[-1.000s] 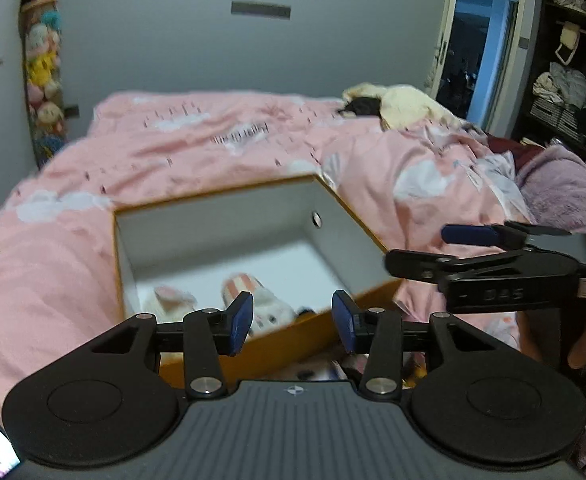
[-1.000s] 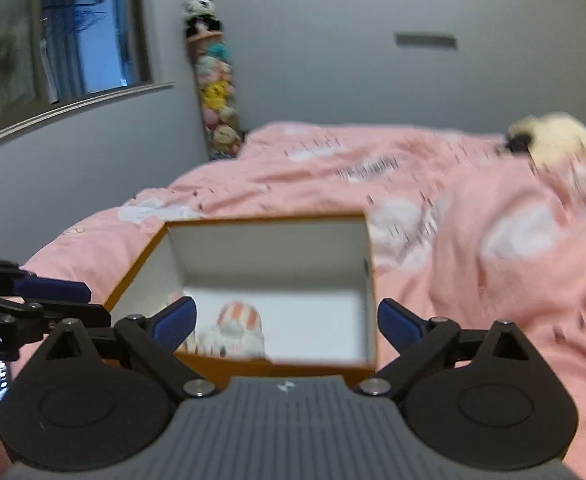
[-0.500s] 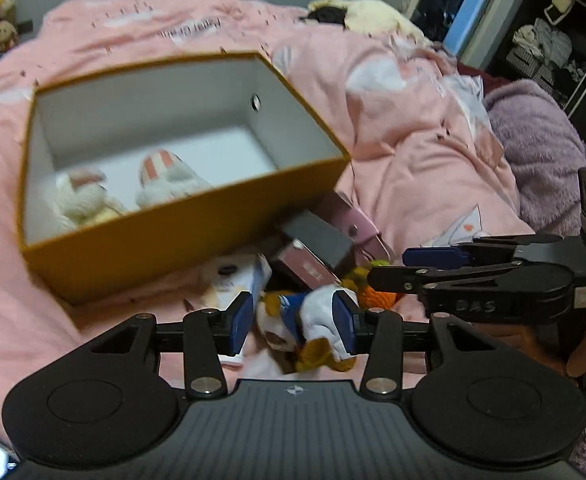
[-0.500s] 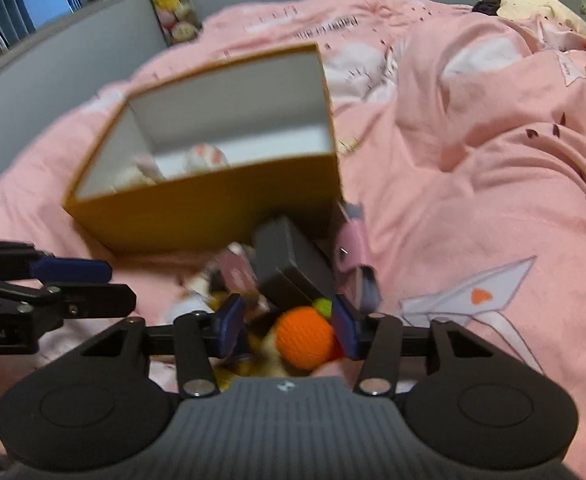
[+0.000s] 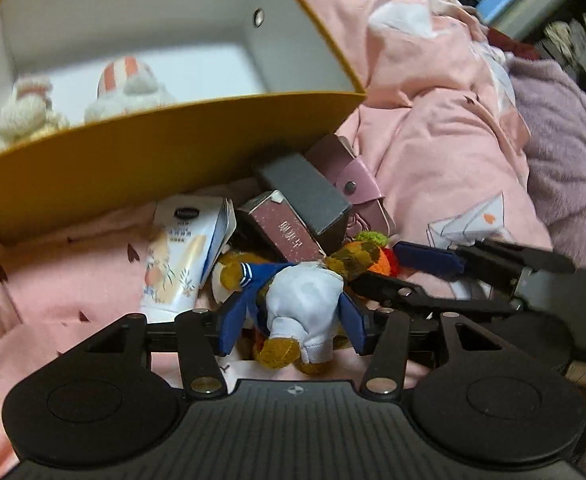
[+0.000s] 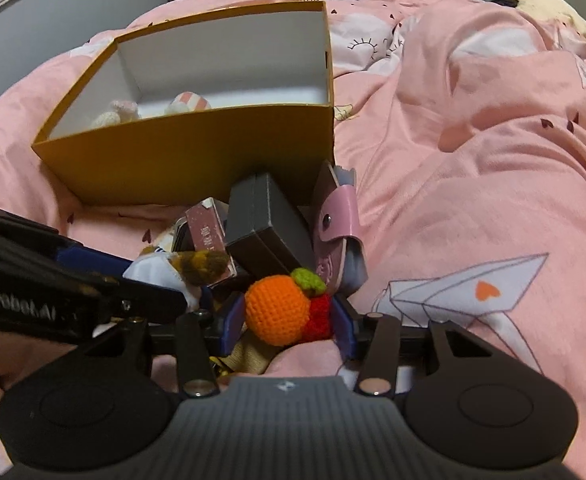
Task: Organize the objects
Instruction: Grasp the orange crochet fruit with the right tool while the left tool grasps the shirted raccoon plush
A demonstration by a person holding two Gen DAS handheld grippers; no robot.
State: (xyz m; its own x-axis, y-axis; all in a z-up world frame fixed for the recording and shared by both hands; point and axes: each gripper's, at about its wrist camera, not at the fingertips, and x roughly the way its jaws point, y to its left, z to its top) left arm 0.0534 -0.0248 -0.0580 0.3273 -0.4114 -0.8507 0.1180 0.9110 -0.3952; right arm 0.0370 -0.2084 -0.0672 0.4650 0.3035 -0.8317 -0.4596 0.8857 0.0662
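An orange cardboard box (image 5: 141, 160) (image 6: 197, 152) stands on the pink bed with two white plush toys (image 5: 129, 92) inside. In front of it lies a pile: a plush doll in white and blue clothes (image 5: 301, 300), a cream tube (image 5: 177, 256), a maroon carton (image 5: 285, 232), a grey box (image 5: 309, 192) (image 6: 265, 224), a pink pouch (image 5: 357, 184) (image 6: 337, 232) and a crocheted orange (image 6: 277, 308). My left gripper (image 5: 291, 324) straddles the doll, its pads at the doll's sides. My right gripper (image 6: 287, 320) straddles the crocheted orange, pads close beside it.
The pink duvet (image 6: 473, 152) covers the bed all around. A purple blanket (image 5: 557, 152) lies at the right. A cream plush (image 6: 549, 4) lies at the far right of the bed. Each gripper shows in the other's view, close together over the pile.
Both grippers have come down from above the box to the pile in front of it. The right gripper has narrowed. The left now has the doll between its pads, the right the crocheted orange.
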